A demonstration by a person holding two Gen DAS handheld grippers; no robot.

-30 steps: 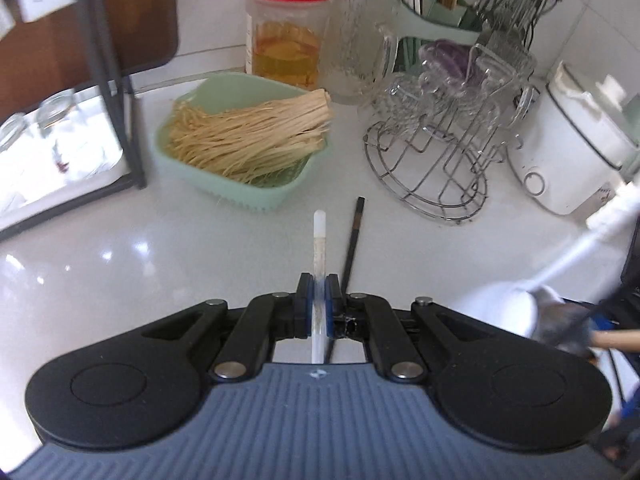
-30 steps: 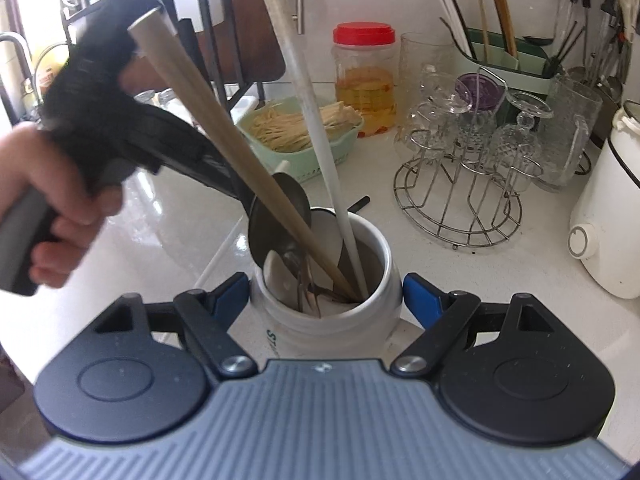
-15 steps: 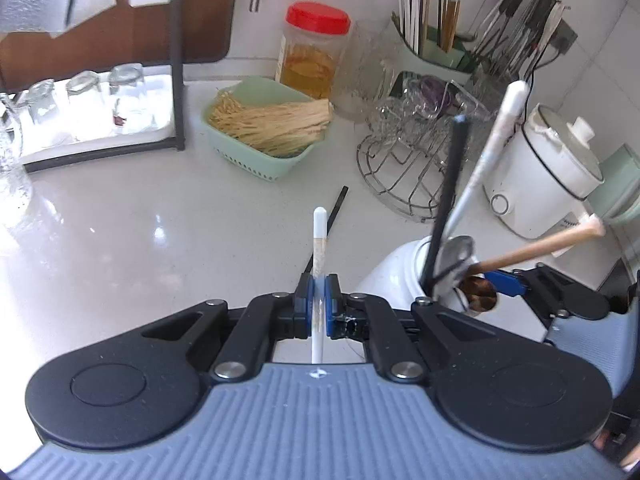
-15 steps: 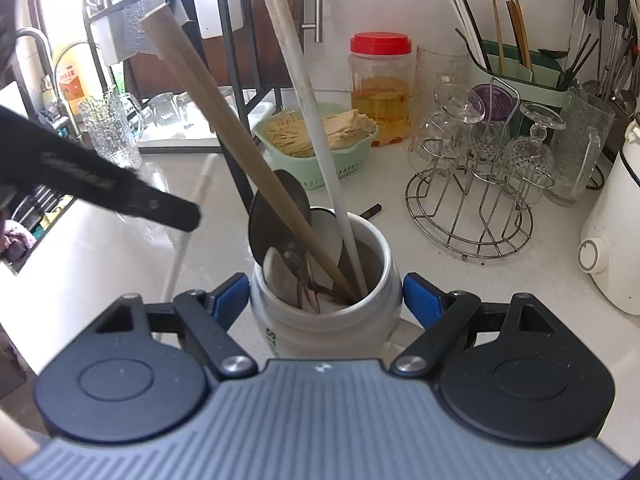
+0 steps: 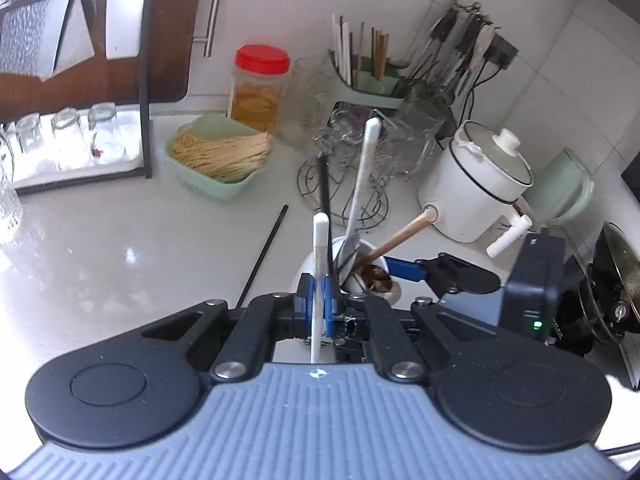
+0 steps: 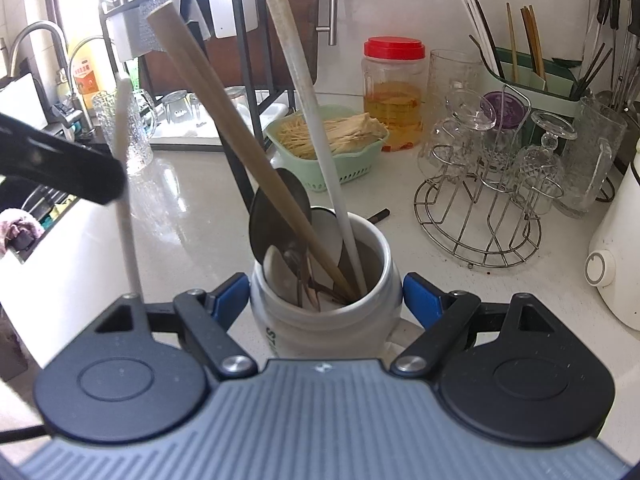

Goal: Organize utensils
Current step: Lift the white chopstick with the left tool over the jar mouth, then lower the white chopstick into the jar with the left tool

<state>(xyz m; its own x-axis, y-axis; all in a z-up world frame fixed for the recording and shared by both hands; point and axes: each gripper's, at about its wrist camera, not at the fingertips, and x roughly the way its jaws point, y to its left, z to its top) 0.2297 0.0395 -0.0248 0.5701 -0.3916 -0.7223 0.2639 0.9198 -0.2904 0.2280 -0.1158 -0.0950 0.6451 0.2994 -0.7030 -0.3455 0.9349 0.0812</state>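
Lifted off the counter, the left gripper (image 5: pixel 318 314) now hangs just beside the jar (image 6: pixel 324 320), jaws pinching a white chopstick (image 5: pixel 319 264) for dropping in. Right gripper (image 6: pixel 326 300) clamps the jar, steadying it.

White chopstick (image 5: pixel 319 264) held upright, white utensil jar (image 6: pixel 326 320) crowded with spoons, long handles

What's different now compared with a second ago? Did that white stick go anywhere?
The left gripper, jaws shut on the white chopstick throughout, lifted it off the counter and carried it toward the white utensil jar; in the left wrist view the jar now sits just beyond its jaws. The right gripper kept clamping the jar in place, and the black chopstick stayed on the counter.
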